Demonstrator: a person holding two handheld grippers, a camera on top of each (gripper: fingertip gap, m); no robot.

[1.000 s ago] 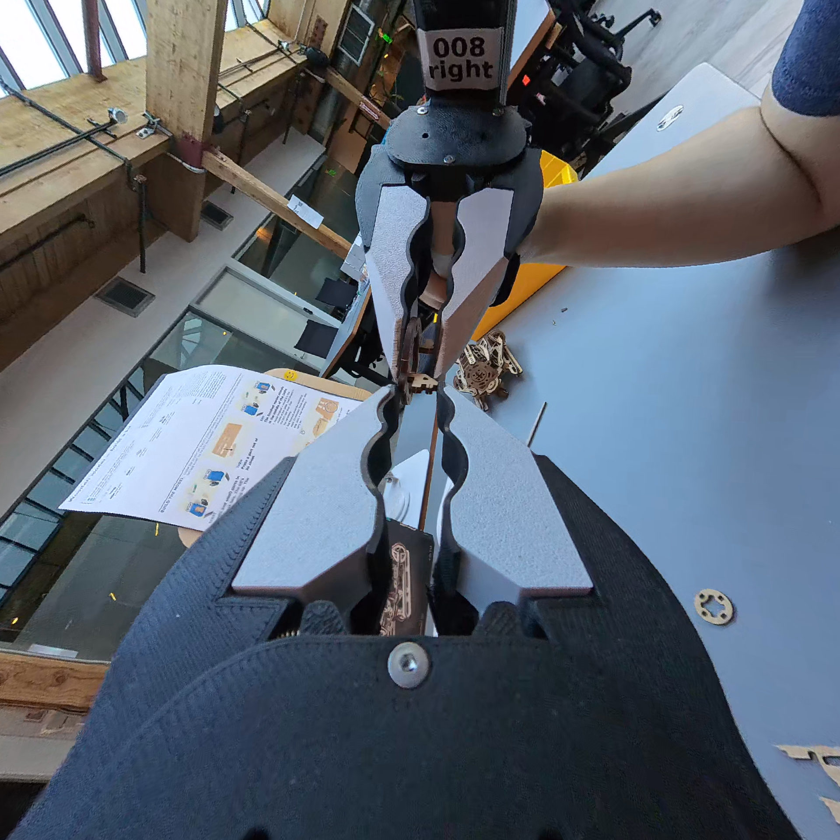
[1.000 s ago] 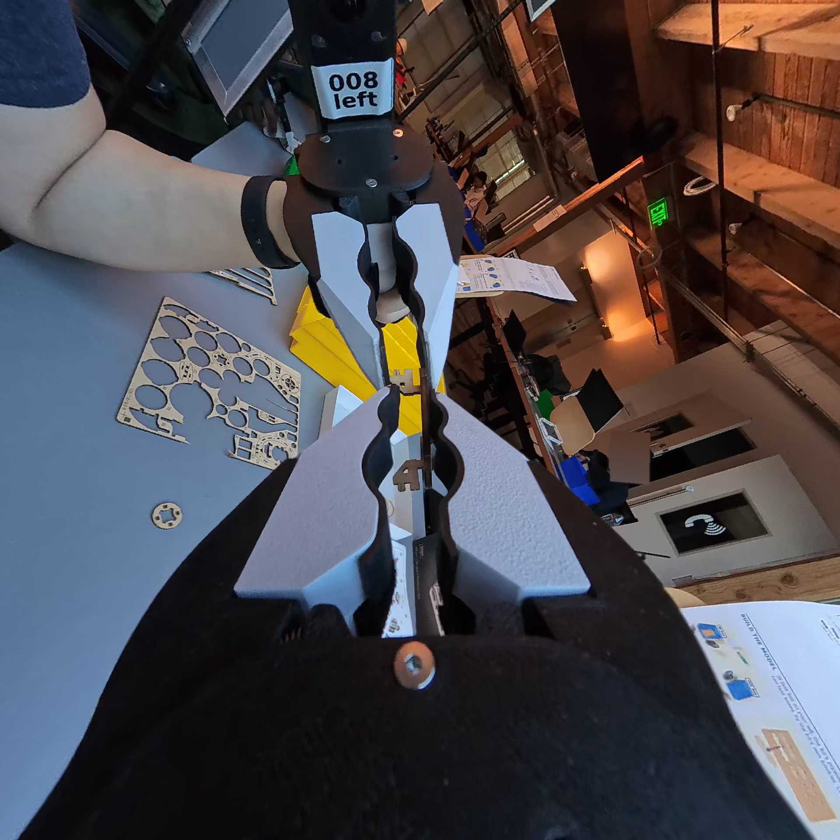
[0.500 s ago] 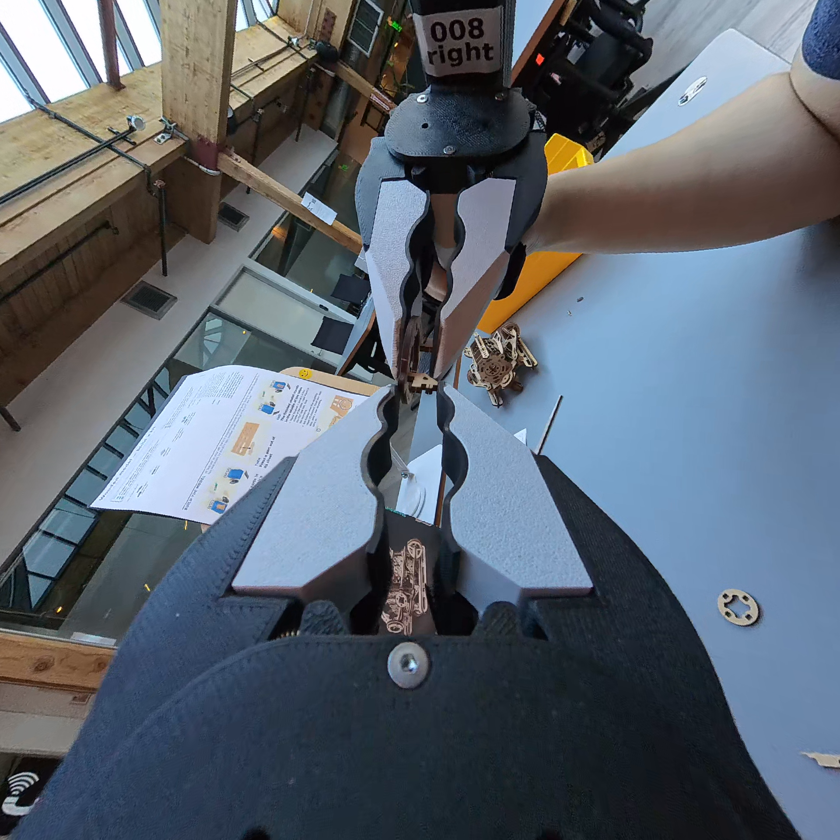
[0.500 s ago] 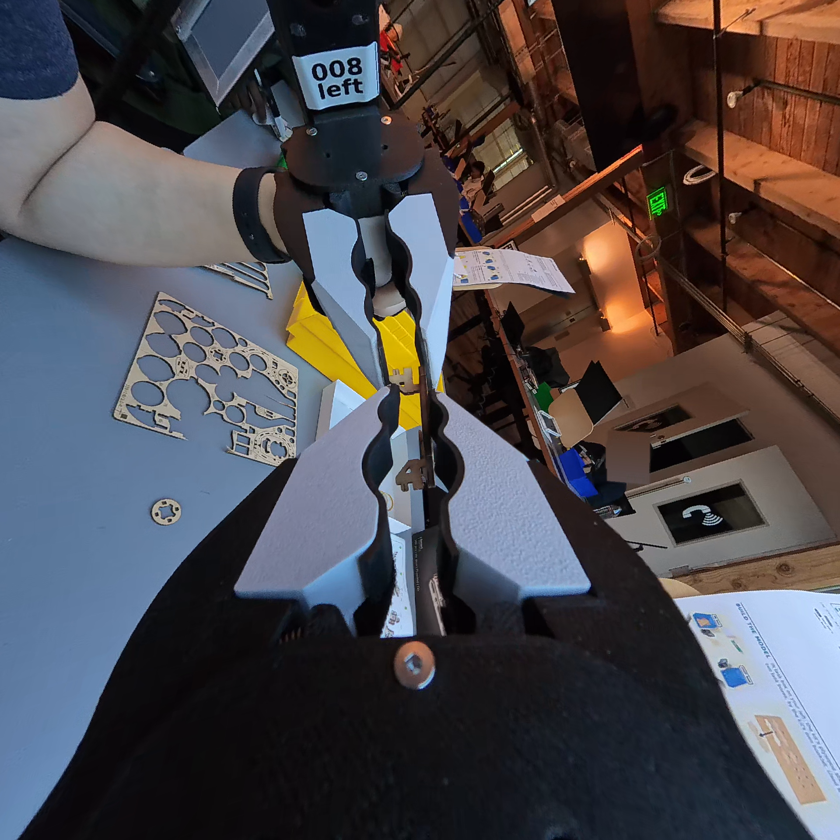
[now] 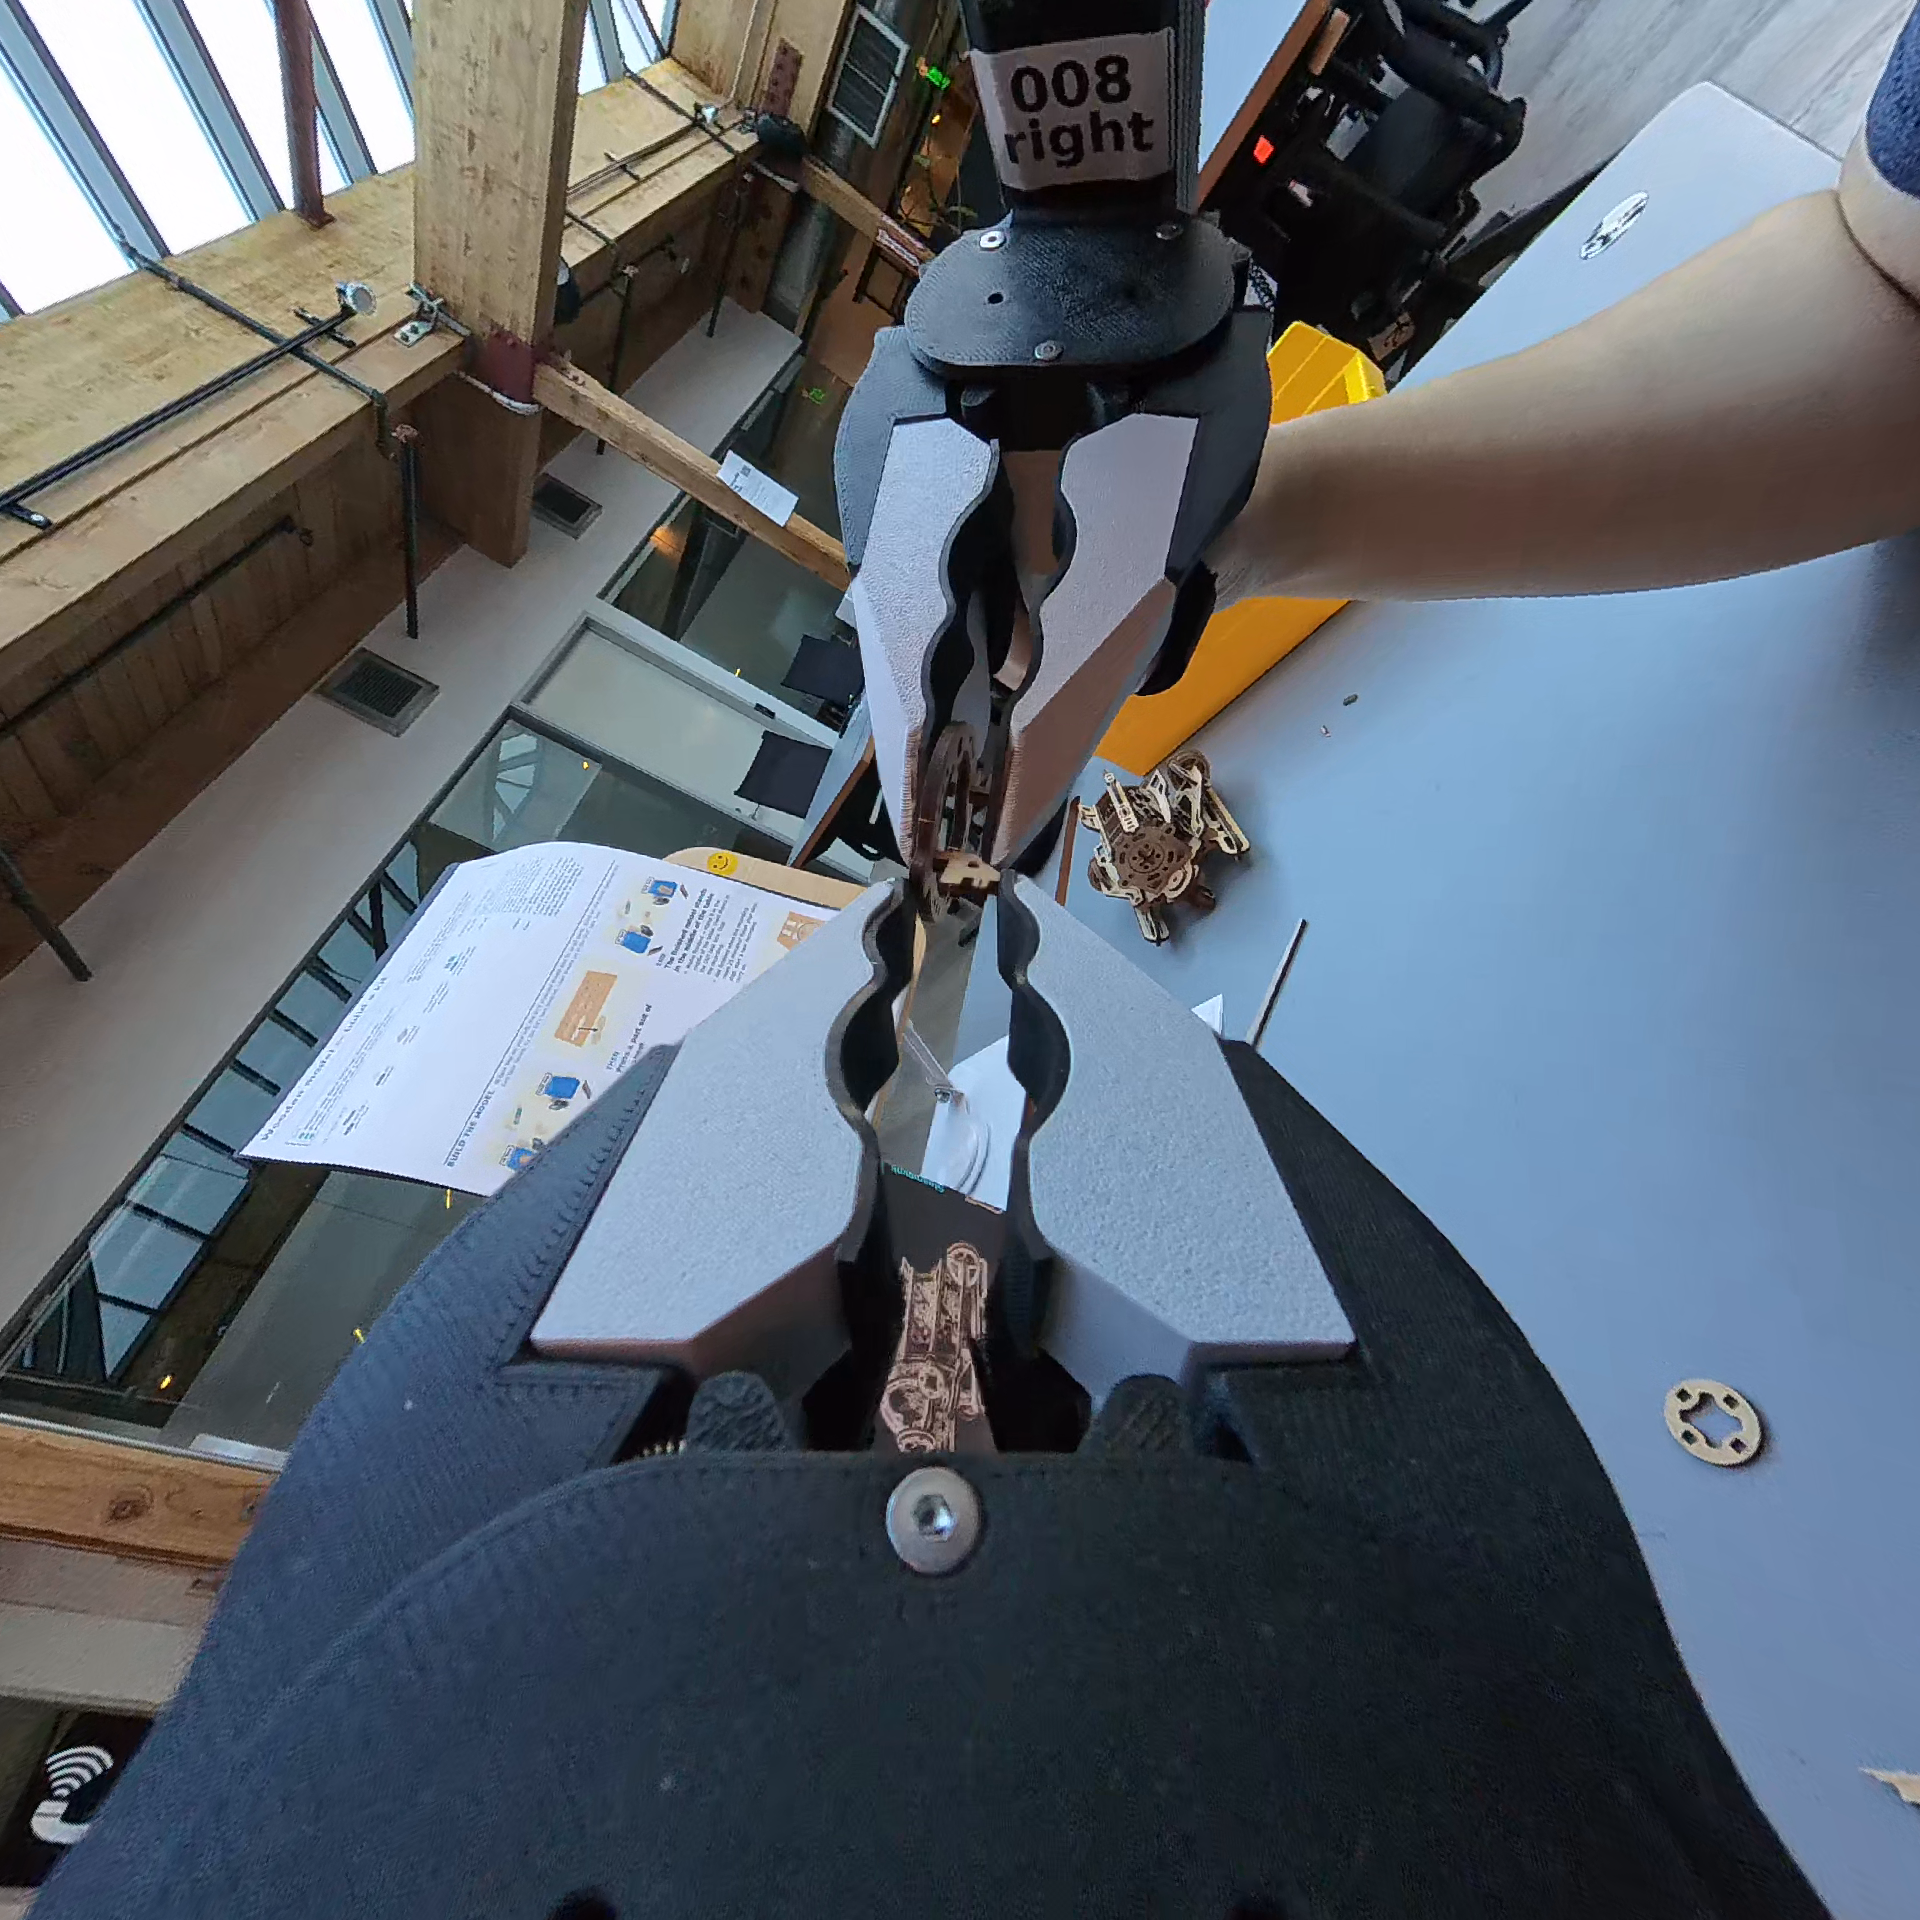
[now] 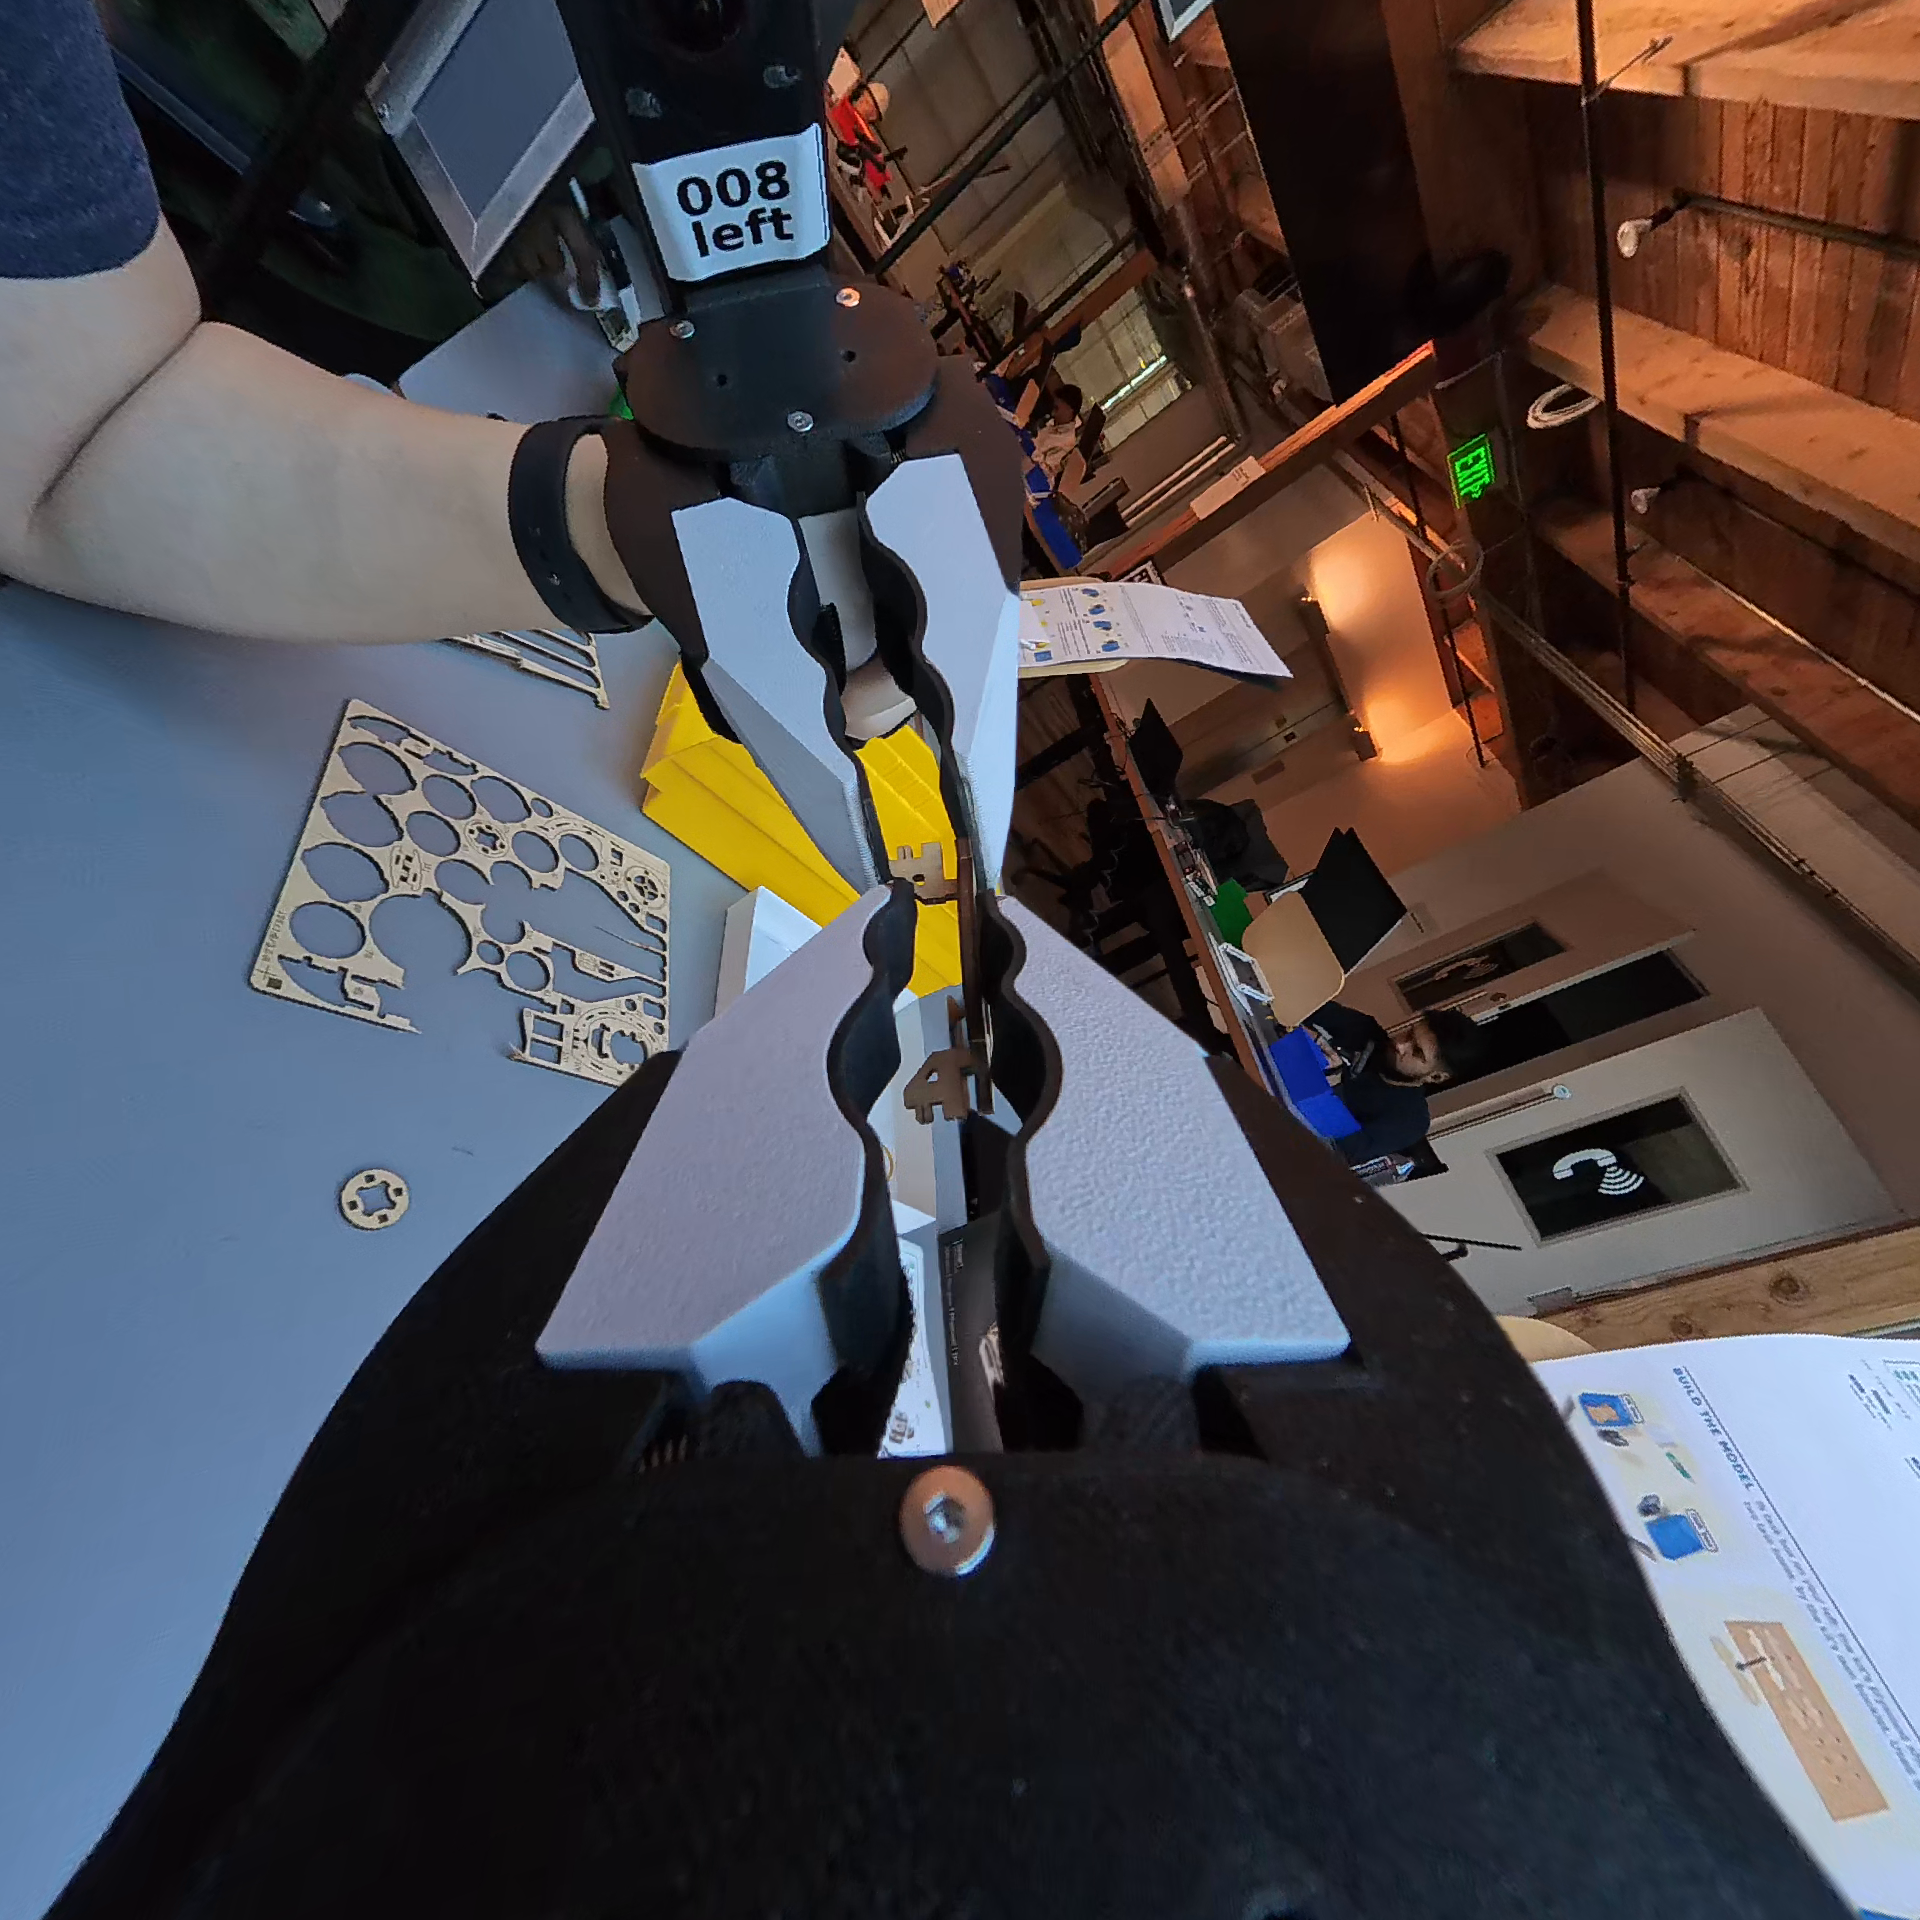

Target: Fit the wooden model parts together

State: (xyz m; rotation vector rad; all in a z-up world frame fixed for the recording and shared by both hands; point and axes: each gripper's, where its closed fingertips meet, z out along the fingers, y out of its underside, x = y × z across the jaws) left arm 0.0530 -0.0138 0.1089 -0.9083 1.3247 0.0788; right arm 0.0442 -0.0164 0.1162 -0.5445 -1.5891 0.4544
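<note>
Left gripper [image 5: 951, 899] and right gripper [image 6: 940, 894] held tip to tip above the table, pointing straight at each other, tips nearly touching. Each has its jaws drawn close, narrow gap at the tips, pinched on something small. Bare left forearm [image 6: 281, 488] with dark wristband [image 6: 551, 530]; bare right forearm [image 5: 1558, 436] reaching in from the side.

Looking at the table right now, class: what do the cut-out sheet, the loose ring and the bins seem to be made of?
Cut-out sheet: thin pale plywood, matte, probably laser-cut, judging by its darker hole edges.
Loose ring: the same pale wood, flat, with a notched hole.
Bins: likely moulded plastic, uniform bright yellow and smooth.
</note>
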